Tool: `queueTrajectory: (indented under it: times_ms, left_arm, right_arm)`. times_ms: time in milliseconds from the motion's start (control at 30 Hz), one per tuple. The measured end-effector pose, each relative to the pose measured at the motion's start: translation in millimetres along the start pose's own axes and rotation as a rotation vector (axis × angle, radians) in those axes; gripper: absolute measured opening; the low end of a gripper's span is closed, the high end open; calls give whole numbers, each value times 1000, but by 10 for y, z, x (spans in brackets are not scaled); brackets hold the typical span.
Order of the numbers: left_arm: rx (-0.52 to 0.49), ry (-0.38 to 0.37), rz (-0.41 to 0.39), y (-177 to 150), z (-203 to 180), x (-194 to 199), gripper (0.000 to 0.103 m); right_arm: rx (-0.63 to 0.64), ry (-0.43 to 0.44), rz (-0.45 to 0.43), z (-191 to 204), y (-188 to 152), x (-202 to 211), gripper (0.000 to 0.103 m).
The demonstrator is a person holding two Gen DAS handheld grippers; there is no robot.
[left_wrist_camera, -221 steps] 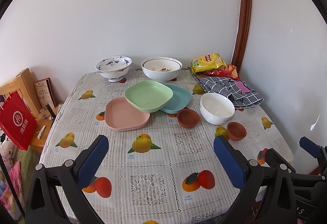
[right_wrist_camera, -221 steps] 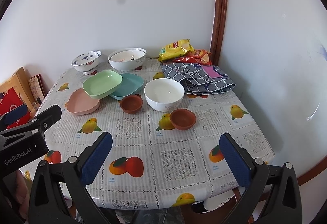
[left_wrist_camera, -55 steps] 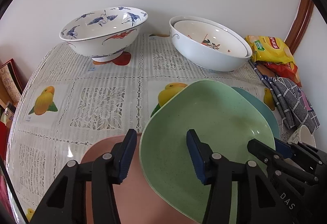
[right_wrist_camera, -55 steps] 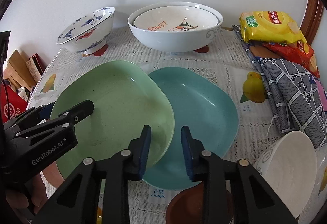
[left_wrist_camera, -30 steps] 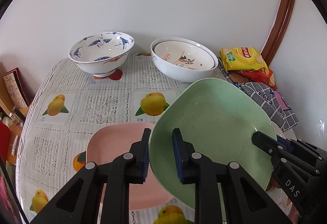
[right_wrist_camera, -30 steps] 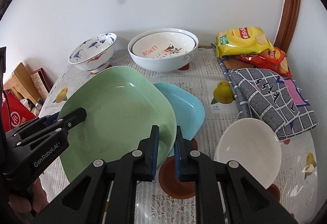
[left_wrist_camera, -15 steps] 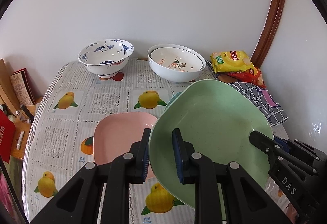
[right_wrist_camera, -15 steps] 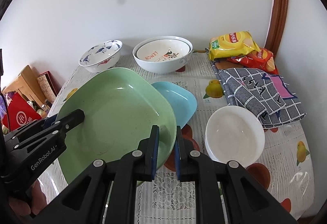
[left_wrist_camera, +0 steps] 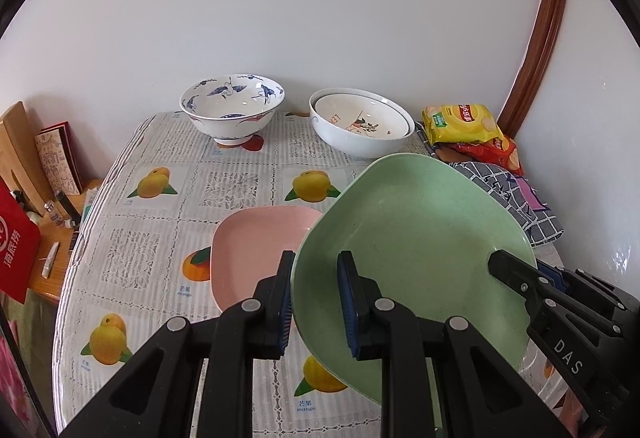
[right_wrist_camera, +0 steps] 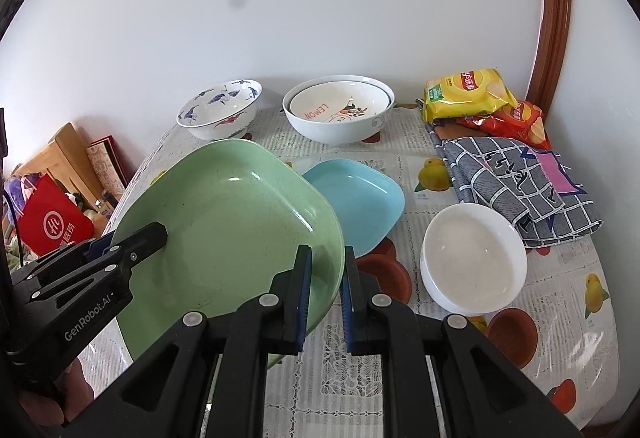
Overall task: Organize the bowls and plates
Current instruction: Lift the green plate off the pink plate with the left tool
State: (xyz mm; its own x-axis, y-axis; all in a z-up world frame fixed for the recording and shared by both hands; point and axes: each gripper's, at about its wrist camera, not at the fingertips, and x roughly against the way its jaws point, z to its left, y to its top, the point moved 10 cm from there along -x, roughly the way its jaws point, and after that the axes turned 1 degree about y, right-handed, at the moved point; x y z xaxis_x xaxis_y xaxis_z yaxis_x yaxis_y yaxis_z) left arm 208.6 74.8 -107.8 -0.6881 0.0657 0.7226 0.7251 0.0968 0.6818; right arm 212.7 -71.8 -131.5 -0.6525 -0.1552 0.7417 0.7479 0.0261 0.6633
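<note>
A green square plate (left_wrist_camera: 416, 238) (right_wrist_camera: 232, 222) hangs above the table, gripped on opposite rims. My left gripper (left_wrist_camera: 316, 280) is shut on its left edge. On its right edge my right gripper (right_wrist_camera: 325, 274) is shut too. A pink plate (left_wrist_camera: 256, 238) lies on the cloth below and left of it. The blue plate (right_wrist_camera: 360, 202) lies flat to its right. Beyond stand a crane-pattern bowl (left_wrist_camera: 232, 110) (right_wrist_camera: 218, 108) and two nested white bowls (left_wrist_camera: 360, 124) (right_wrist_camera: 340, 108). A plain white bowl (right_wrist_camera: 474, 258) and small brown dishes (right_wrist_camera: 386, 274) sit at the right.
Snack bags (right_wrist_camera: 468, 94) and a checked cloth (right_wrist_camera: 516, 178) fill the far right corner. A fruit-print tablecloth (left_wrist_camera: 160, 222) covers the table. Off its left edge stand a red bag (right_wrist_camera: 52, 228) and wooden items (left_wrist_camera: 20, 158). A wall rises right behind the bowls.
Both grippers have drawn back and up with the green plate held between them. The table and bowls look smaller and farther, and more of the pink and blue plates shows.
</note>
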Motion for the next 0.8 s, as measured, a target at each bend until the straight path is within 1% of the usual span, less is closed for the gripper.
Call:
queueTrajectory:
  times_ms: [300, 800]
  left_arm:
    - [25, 21, -6, -25, 193, 49, 20]
    - [49, 31, 19, -117, 389, -76, 20]
  right_arm:
    - [26, 19, 7, 196, -5, -58, 13]
    - [45, 29, 36, 344, -58, -259, 13]
